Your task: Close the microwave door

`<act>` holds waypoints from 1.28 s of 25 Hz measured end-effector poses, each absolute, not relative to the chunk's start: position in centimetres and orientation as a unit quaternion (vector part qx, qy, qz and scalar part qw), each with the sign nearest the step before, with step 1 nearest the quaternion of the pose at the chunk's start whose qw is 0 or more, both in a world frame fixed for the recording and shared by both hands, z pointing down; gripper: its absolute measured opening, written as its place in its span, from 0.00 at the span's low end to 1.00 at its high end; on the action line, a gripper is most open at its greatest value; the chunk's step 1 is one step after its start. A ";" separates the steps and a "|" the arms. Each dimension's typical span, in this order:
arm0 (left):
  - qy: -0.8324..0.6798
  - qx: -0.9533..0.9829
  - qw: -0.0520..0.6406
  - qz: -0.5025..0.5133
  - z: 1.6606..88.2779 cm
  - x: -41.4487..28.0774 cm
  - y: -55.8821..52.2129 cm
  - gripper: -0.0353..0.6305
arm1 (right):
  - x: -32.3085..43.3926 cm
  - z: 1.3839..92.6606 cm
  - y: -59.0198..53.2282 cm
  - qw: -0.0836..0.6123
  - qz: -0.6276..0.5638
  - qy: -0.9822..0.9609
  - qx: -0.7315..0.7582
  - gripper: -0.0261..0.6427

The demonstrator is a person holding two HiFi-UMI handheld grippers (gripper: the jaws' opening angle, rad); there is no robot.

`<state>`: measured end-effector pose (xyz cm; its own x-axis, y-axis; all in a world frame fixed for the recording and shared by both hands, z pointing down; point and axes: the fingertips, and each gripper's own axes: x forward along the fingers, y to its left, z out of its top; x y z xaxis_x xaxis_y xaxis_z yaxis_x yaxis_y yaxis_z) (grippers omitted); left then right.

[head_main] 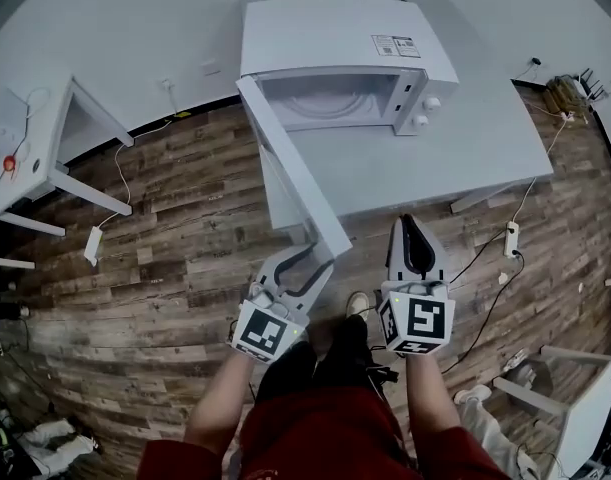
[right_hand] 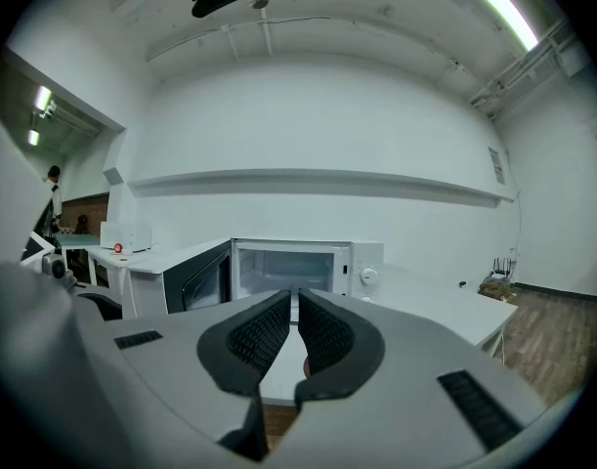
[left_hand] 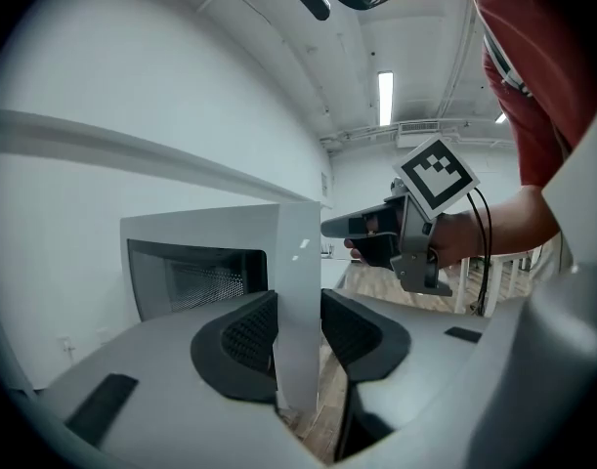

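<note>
Left gripper (head_main: pixel 318 258) and right gripper (head_main: pixel 410 226): light grey shells, black ribbed pads (right_hand: pixel 251 335). A black-and-white marker cube (head_main: pixel 417 320) sits behind each gripper. Red sleeves (head_main: pixel 173 460) behind the cubes; thin black cable (left_hand: pixel 484 247) at the right gripper's rear.

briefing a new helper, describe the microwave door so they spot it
A white microwave stands on the white table. Its door is the long panel hinged at its left, swung out past the table edge. Only it has its free edge between the jaws of the left gripper.

Left claw (head_main: pixel 307 263) clamped — right claw (head_main: pixel 410 223) closed, level.
</note>
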<state>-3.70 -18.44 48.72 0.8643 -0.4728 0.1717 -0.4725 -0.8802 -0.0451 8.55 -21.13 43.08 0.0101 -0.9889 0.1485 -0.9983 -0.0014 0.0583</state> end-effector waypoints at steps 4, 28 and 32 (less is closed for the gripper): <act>0.260 -0.961 0.004 -0.091 48.4 -1.4 -19.2 0.28 | 10.3 43.3 -22.1 0.076 0.031 -0.711 0.698 0.11; 0.335 -0.940 -0.019 -0.069 48.1 10.9 -26.1 0.26 | 22.8 43.6 -27.2 0.071 0.039 -0.723 0.686 0.11; 0.358 -0.931 -0.024 -0.064 47.9 12.1 -27.4 0.26 | 24.1 43.3 -28.1 0.069 0.036 -0.730 0.679 0.11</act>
